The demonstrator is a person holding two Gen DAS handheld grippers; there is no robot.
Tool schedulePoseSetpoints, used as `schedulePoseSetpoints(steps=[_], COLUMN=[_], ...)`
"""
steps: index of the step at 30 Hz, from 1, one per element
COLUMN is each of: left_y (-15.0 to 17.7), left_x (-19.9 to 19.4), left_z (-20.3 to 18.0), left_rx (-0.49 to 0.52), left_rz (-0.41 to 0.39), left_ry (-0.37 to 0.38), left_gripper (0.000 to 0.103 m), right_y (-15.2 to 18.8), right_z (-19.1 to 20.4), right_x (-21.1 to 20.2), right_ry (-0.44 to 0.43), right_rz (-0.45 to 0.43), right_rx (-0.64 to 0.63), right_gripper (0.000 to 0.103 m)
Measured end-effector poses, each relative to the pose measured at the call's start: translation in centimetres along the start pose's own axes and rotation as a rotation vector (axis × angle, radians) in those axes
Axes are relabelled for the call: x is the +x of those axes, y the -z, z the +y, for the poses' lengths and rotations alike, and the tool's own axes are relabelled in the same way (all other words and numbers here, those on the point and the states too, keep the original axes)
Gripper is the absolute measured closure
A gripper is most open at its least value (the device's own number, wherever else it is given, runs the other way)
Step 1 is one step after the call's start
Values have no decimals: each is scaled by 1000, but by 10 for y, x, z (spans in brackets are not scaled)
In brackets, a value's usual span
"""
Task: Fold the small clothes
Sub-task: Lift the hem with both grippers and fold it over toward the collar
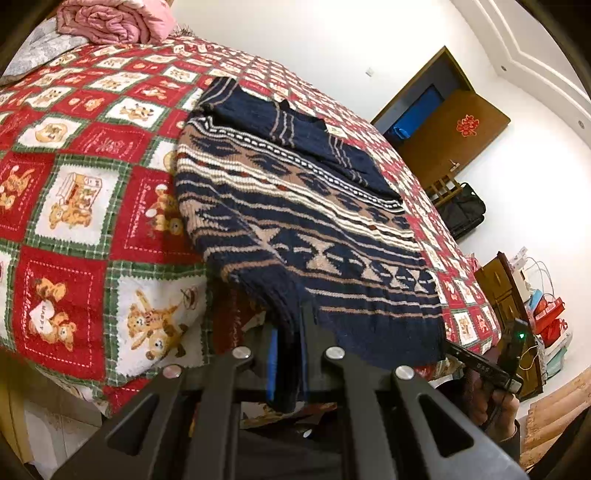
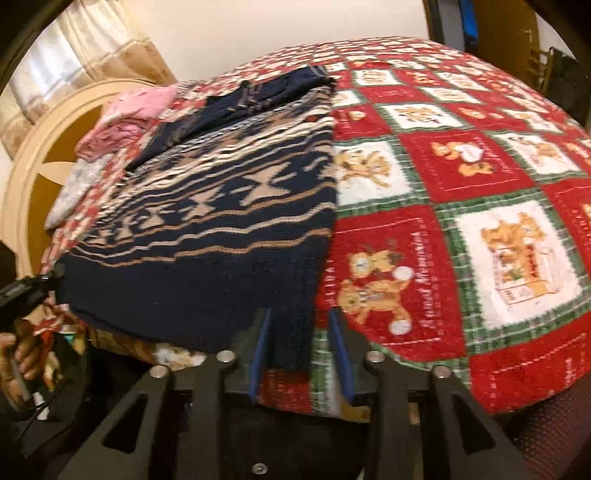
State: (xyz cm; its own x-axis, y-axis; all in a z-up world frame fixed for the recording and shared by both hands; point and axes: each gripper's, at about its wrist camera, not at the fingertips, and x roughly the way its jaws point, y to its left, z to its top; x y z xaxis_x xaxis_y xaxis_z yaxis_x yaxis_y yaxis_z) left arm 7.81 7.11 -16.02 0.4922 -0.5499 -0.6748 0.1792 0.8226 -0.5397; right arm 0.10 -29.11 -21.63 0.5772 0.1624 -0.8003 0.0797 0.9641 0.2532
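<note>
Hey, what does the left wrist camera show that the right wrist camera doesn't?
Only the left wrist view shows the brown wooden door with a red paper ornament, the black bag on the floor and the wooden cabinet with red boxes beside it.

Only the right wrist view shows the cream round headboard and the pale curtain.

Both show the navy and tan patterned knit sweater on the red teddy-bear quilt, the pink bedding, and each tool, left tool and right tool, at a near hem corner.

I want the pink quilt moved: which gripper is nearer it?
Left. The left gripper holds the sweater hem on the pink quilt side; the right gripper is farther over.
</note>
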Motion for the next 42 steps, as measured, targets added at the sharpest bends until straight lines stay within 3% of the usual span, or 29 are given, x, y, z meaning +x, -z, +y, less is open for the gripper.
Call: schedulePoseSetpoints(steps=[2,3,5,8,12,18,27,35,42], left_y=[1,1,2,2,-1,-18,-71,-118,-157], left_x=[2,3,4,3,-1,-6,-4,12,32], left_z=[3,3,4,2,3,7,2,-1,10], left_rx=[-6,-6,-5,5,5,-6,-17,-4,-54], left_rz=[7,10,13,8,-6,-35,-90,-109,-103], left_ry=[0,-2,-3,-4,12,32,74,77,102], left_gripper=[93,93,93,93,93,93,93,93,93], right_y=[2,4,4,0,-9,-33,-98,-162,-222], right_z=[4,8,11,14,6,-2,-5,-5,2], right_x=[3,5,4,-9,-25,-43,-47,-28,-4], right_ry=[10,34,45,12,-123,-186,-189,-178,-160], right_rz=[8,14,7,-34,-80,-173,-278,-300,-302], right_rx=[-22,-40,-54,-57,0,59,107,122,112], right_gripper=[71,90,96,97,97,97,98,98,98])
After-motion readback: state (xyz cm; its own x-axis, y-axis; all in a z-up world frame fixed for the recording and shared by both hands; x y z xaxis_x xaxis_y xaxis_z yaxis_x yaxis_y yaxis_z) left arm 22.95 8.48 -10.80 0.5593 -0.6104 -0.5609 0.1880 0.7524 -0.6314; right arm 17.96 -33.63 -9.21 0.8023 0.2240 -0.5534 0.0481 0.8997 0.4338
